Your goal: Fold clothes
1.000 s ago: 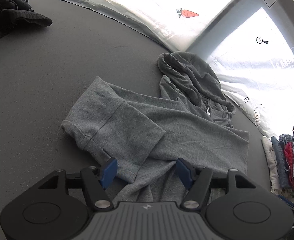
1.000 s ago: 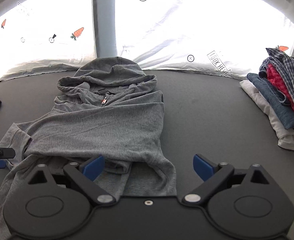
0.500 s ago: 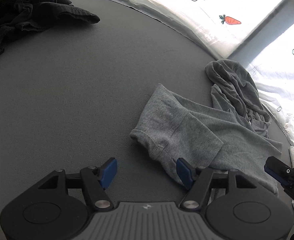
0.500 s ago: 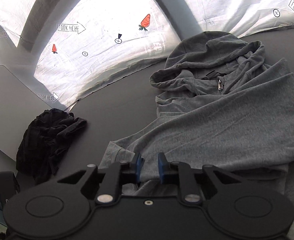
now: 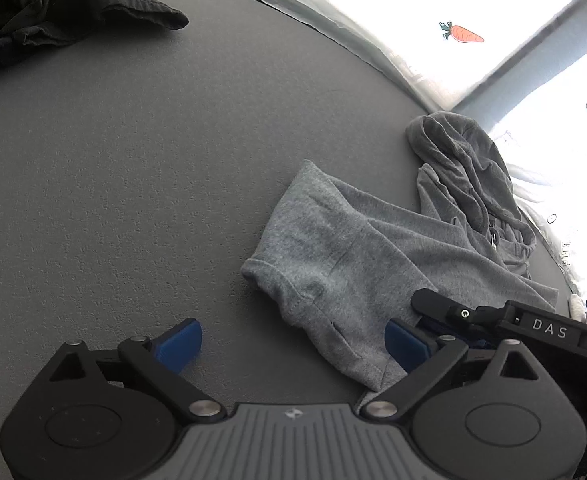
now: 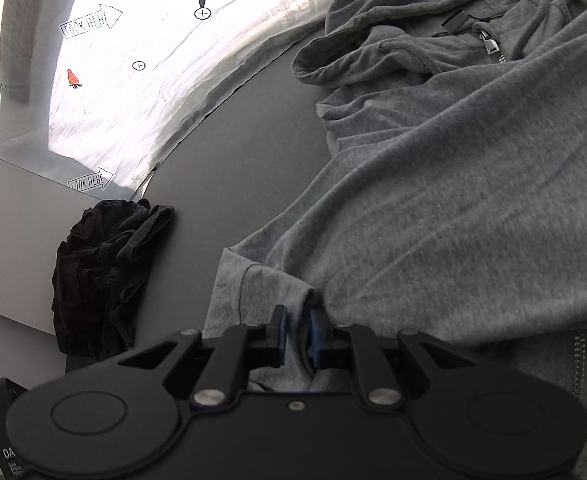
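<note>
A grey zip hoodie [image 5: 381,248] lies on the dark grey table [image 5: 133,168], hood toward the white curtain. It fills the right of the right wrist view [image 6: 453,200]. My right gripper [image 6: 296,332] is shut on the folded sleeve cuff [image 6: 253,292] at the hoodie's near left edge. In the left wrist view that gripper comes in from the right [image 5: 493,316]. My left gripper [image 5: 293,344] is open and empty, low over the table, with the sleeve cuff [image 5: 313,292] just ahead between its fingers.
A crumpled black garment [image 6: 105,272] lies at the table's left; it also shows at the top left of the left wrist view [image 5: 53,12]. A white printed curtain [image 5: 473,20] bounds the far edge. A light grey panel [image 6: 13,232] stands left.
My right gripper swung left, moved closer and shut on the sleeve cuff. My left gripper shifted left off the hoodie and stays open.
</note>
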A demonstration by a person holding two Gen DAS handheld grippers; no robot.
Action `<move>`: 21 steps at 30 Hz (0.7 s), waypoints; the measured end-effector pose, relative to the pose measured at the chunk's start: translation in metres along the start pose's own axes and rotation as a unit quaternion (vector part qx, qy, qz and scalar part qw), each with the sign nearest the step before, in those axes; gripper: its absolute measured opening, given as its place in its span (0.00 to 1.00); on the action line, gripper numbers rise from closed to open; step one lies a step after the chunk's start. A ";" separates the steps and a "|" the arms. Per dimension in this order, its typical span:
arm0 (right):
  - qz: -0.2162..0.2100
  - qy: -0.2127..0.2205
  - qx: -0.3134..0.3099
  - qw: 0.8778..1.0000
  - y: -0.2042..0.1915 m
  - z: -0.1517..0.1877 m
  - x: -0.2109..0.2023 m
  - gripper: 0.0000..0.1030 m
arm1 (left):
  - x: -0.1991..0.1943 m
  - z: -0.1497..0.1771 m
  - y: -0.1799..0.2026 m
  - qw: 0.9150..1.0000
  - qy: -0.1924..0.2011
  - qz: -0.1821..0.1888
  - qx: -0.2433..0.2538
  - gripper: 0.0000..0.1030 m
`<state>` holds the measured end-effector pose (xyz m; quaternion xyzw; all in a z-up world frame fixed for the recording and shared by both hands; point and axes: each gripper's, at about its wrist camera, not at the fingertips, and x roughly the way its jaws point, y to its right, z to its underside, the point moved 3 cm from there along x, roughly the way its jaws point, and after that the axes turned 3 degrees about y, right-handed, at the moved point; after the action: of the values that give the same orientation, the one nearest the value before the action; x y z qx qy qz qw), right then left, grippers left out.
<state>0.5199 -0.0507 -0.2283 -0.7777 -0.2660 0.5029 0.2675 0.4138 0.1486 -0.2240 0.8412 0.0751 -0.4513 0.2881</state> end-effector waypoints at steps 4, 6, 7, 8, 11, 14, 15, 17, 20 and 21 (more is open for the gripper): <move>0.002 -0.010 -0.015 1.000 -0.004 -0.001 0.006 0.18 | 0.002 -0.002 0.001 1.000 -0.003 0.004 -0.008 1.00; 0.000 -0.010 -0.023 1.000 -0.006 -0.001 0.008 0.15 | 0.002 -0.003 0.000 1.000 -0.003 0.006 -0.016 1.00; -0.005 -0.008 -0.021 1.000 -0.006 -0.002 0.006 0.12 | 0.002 -0.004 -0.001 1.000 -0.003 0.006 -0.019 1.00; -0.010 -0.006 -0.018 1.000 -0.006 -0.003 0.004 0.09 | 0.002 -0.004 -0.002 1.000 -0.003 0.007 -0.021 1.00; -0.025 0.005 -0.012 1.000 -0.007 -0.006 -0.003 0.08 | 0.002 -0.004 -0.002 1.000 -0.002 0.008 -0.021 1.00; -0.036 0.022 -0.012 0.999 -0.010 -0.011 -0.016 0.07 | 0.003 -0.003 -0.001 1.000 0.001 0.005 -0.019 1.00; -0.038 0.027 -0.012 0.999 -0.010 -0.012 -0.021 0.07 | 0.003 -0.003 0.000 1.000 0.001 0.003 -0.018 1.00; -0.043 0.041 -0.005 0.998 -0.008 -0.016 -0.033 0.06 | 0.004 -0.003 0.001 1.000 0.003 0.000 -0.018 1.00; -0.047 0.064 0.004 0.997 -0.003 -0.021 -0.054 0.05 | 0.004 -0.003 -0.001 1.000 0.006 0.000 -0.025 1.00; -0.047 0.073 0.008 0.996 0.000 -0.024 -0.061 0.05 | 0.004 -0.003 -0.002 0.999 0.009 0.001 -0.031 1.00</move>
<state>0.5202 -0.0953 -0.1809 -0.7969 -0.2782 0.4335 0.3158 0.4179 0.1515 -0.2264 0.8360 0.0903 -0.4411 0.3137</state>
